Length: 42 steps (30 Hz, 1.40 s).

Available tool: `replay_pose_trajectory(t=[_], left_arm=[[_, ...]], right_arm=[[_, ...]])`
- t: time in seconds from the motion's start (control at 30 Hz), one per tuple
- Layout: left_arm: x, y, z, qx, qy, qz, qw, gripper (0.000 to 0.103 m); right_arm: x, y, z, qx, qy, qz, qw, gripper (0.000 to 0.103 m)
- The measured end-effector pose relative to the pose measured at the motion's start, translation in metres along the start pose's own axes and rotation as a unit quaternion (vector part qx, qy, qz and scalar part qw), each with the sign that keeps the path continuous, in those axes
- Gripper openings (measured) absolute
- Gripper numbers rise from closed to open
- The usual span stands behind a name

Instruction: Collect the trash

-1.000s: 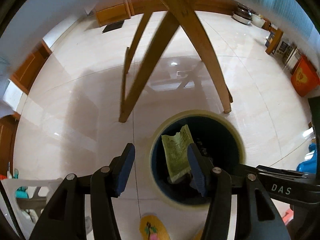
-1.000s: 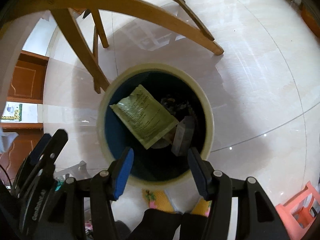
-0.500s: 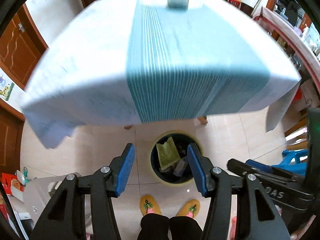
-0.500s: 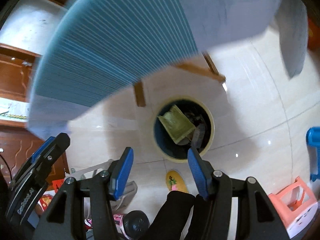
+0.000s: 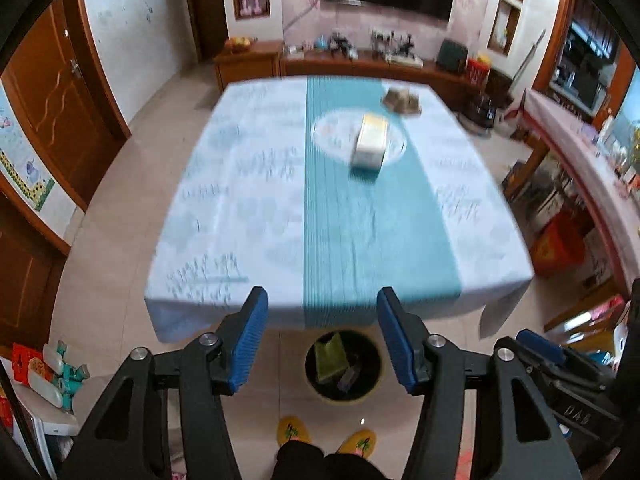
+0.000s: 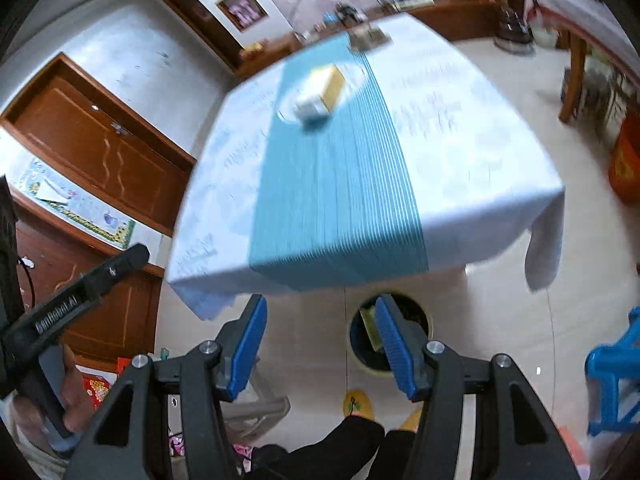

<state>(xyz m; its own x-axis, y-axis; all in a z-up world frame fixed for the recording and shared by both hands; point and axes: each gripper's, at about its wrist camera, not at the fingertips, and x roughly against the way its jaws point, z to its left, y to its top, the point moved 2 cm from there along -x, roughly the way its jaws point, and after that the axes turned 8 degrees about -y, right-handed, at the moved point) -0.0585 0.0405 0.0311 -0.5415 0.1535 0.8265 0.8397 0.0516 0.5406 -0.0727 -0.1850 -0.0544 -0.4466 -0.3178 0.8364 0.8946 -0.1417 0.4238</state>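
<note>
A round dark bin with a yellowish rim stands on the floor below the table's near edge; it also shows in the right wrist view. A green wrapper and other trash lie inside it. My left gripper is open and empty, high above the bin. My right gripper is open and empty, also held high. A white and yellow box lies on a plate on the table; the box also shows in the right wrist view. A brownish item lies farther back.
The table has a white cloth with a teal runner. A low wooden cabinet lines the far wall. Brown doors are at left. A blue stool and my slippered feet are on the floor.
Both grippers have risen from just above the bin to well above the table. The tabletop with the box and plate has come into view. Both stayed open and empty.
</note>
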Motion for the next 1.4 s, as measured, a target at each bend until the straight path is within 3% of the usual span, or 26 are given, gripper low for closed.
replay_pose_trajectory(t=[0.27,0.37,0.57,0.77,1.0,1.2,1.33,1.4], left_arm=[[0.032,0.049,-0.028,-0.024,-0.006,-0.046,0.9986,0.063],[0.026,0.064,-0.040,-0.046,-0.012,-0.043,0.9979,0.070],[-0.017,0.102,-0.058,-0.088,-0.030,-0.018,0.9955,0.071],[-0.101,0.159,-0.061,-0.122,-0.058,0.030,0.9904,0.071],[-0.238,0.221,-0.050,-0.129,-0.062,0.120,0.9824,0.071],[-0.347,0.236,-0.041,-0.106,-0.060,0.207,0.9706,0.071],[-0.380,0.239,-0.036,-0.087,-0.073,0.232,0.9659,0.070],[-0.390,0.240,-0.033,-0.080,-0.085,0.241,0.9635,0.059]], right_arm=[[0.038,0.041,0.000,0.029,0.001,-0.066,0.997,0.057],[0.045,0.055,-0.002,0.029,0.000,-0.080,0.996,0.057],[0.037,0.091,-0.009,0.014,-0.007,-0.099,0.995,0.057],[0.009,0.133,-0.018,-0.023,-0.032,-0.106,0.994,0.057],[-0.051,0.192,-0.027,-0.101,-0.072,-0.092,0.988,0.057],[-0.101,0.229,-0.031,-0.144,-0.102,-0.075,0.981,0.057],[-0.127,0.248,-0.031,-0.140,-0.125,-0.057,0.981,0.057],[-0.136,0.257,-0.030,-0.135,-0.132,-0.051,0.981,0.057]])
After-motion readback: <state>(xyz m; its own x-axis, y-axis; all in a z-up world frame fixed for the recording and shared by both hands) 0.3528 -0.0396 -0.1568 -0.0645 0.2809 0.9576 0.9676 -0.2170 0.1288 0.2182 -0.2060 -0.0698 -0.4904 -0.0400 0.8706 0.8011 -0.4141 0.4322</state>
